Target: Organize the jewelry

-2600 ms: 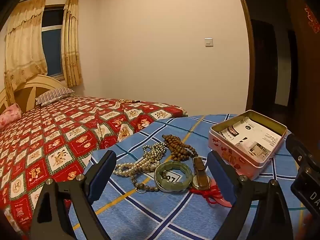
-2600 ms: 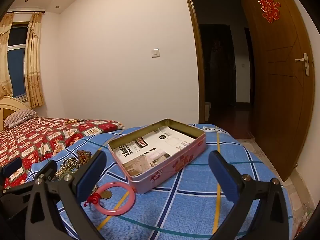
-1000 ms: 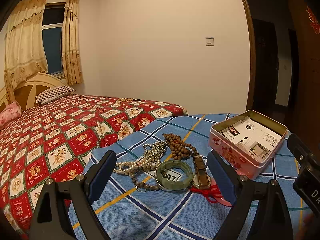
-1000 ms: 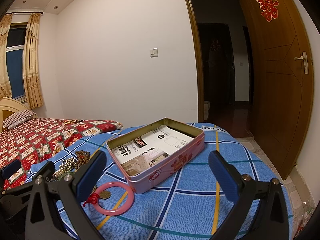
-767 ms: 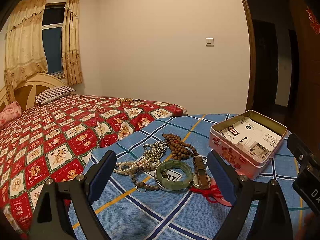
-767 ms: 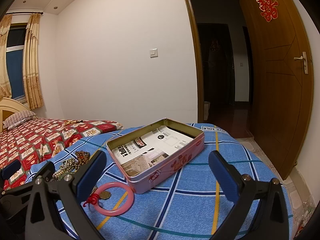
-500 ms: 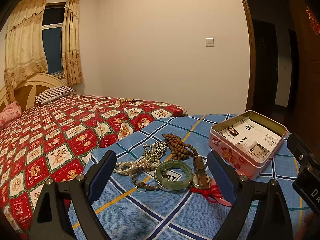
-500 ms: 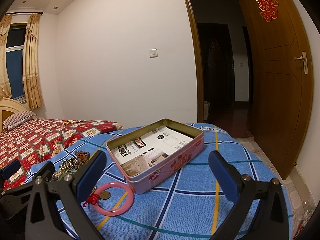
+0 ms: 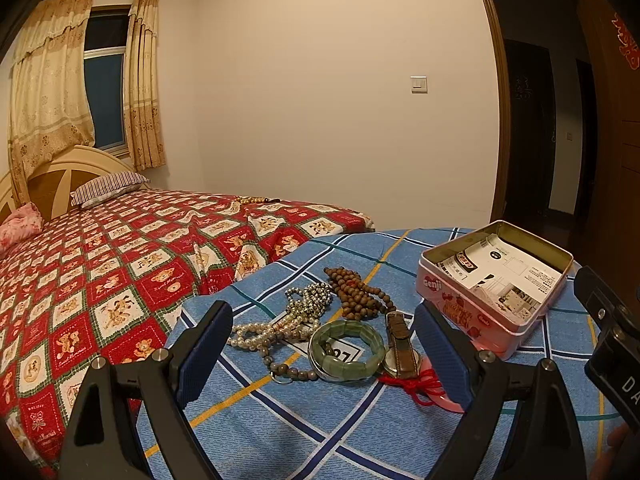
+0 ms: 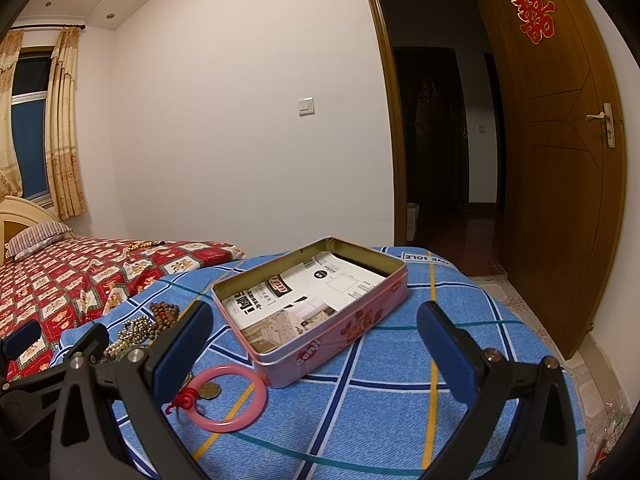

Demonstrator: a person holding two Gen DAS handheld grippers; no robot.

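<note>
Two grippers hang above a blue plaid cloth (image 9: pixel 360 432), each spread wide with nothing between its pads. At far left lies a bed under a red patterned bedspread (image 9: pixel 100 264), with a striped pillow (image 9: pixel 108 184) by the headboard. In the left wrist view, the left gripper (image 9: pixel 324 354) frames the jewelry pile: a pearl strand (image 9: pixel 260 334) lies leftmost, a silvery bead chain (image 9: pixel 310 300) just beyond it, and a brown wooden bead string (image 9: pixel 356 294) to the right of that. Nearer, a green jade bangle (image 9: pixel 347 350) rests on a white label, touching a watch with a brown strap (image 9: pixel 400 344) on its right. A red knotted cord (image 9: pixel 416 384) lies just near the watch, tied to a pink ring (image 10: pixel 228 398) that the right wrist view shows lying flat just left of the tin. The pink tin (image 10: pixel 316 312) sits open, lined with printed paper, no jewelry inside it. The right gripper (image 10: pixel 312 348) hovers before the tin, released. At far right stands an open wooden door (image 10: pixel 556 152).
</note>
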